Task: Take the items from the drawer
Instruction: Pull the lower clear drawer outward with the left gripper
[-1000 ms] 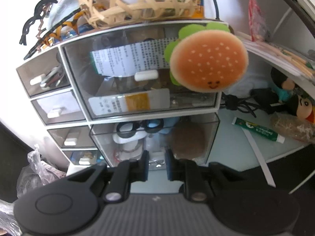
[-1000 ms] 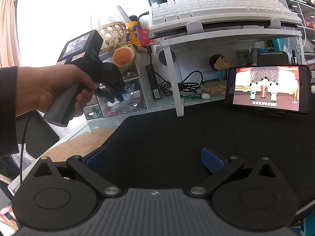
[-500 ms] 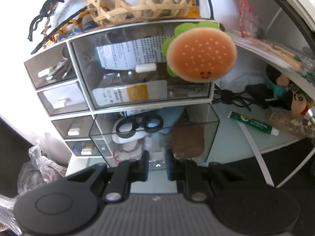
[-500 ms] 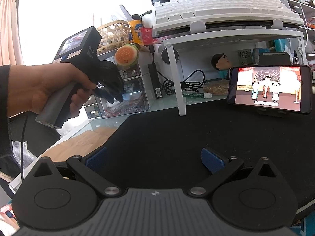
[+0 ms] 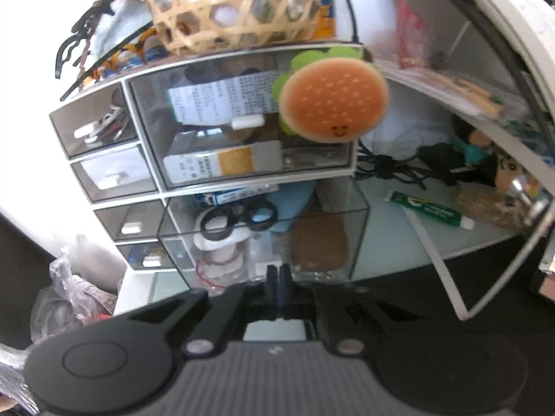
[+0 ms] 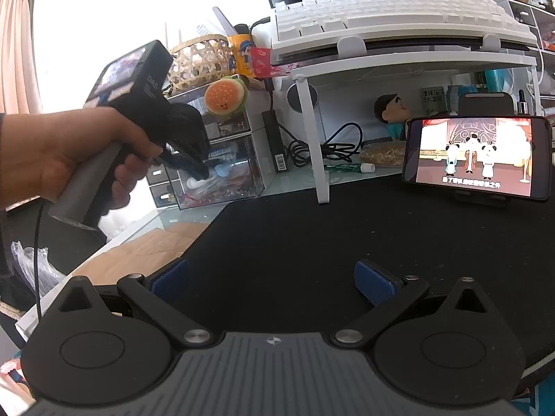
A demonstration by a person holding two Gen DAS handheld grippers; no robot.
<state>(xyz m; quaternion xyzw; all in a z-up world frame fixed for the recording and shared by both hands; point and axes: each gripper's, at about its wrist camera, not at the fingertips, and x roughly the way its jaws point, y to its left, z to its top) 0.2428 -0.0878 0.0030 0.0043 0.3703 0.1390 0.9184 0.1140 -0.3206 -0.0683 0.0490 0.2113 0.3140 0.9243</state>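
A clear lower drawer (image 5: 263, 239) of the white organizer (image 5: 145, 145) stands pulled out. Inside lie black-handled scissors (image 5: 239, 218), a white tape roll (image 5: 222, 242), a brown pad (image 5: 319, 242) and a blue item (image 5: 291, 201). My left gripper (image 5: 276, 275) is shut at the drawer's front wall, where the white handle shows just beside the fingers; a grip on it cannot be told. The drawer also shows in the right wrist view (image 6: 225, 176), with the left gripper (image 6: 197, 170) at it. My right gripper (image 6: 272, 277) is open and empty above the black mat (image 6: 347, 228).
A burger plush (image 5: 333, 100) hangs on the upper drawer. A woven basket (image 5: 236, 3) sits on the organizer. A green tube (image 5: 430, 209) and cables (image 5: 392, 170) lie under the white shelf (image 6: 399, 59). A phone (image 6: 475, 154) stands at right.
The drawer has slid further out of the organizer as my left gripper pulled back. The left fingers have closed together. The right gripper has stayed still.
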